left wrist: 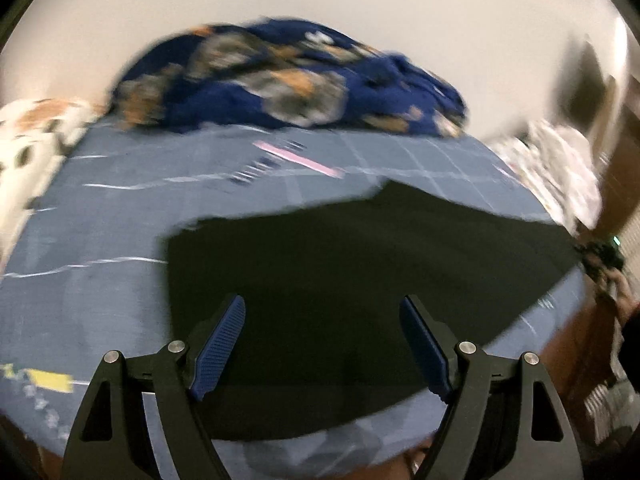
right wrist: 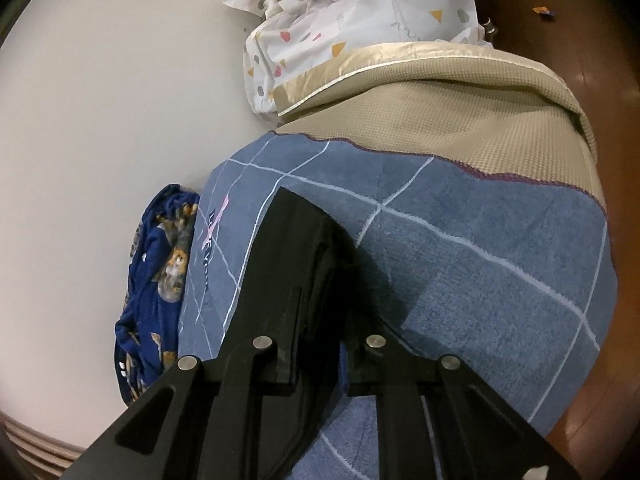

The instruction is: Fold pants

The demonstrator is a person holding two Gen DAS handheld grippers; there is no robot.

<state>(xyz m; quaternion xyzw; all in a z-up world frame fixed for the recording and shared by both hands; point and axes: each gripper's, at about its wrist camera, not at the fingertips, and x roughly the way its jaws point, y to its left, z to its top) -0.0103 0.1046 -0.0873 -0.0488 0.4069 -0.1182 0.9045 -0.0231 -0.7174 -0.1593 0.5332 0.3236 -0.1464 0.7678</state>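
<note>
A: Pants, black fabric [left wrist: 360, 280], lie flat on the blue grid-lined bedsheet [left wrist: 100, 300], folded edge toward three o'clock

B: Left gripper [left wrist: 322, 344] hangs above them, jaws apart, empty; right gripper [right wrist: 320, 320] is clamped on the pants' edge

We find only one piece of lettering: dark print beside a pink stripe on the blue sheet [right wrist: 460, 264]. In the right wrist view it runs sideways and we cannot make out its words; in the left wrist view it is blurred. Nothing else bears text.
</note>
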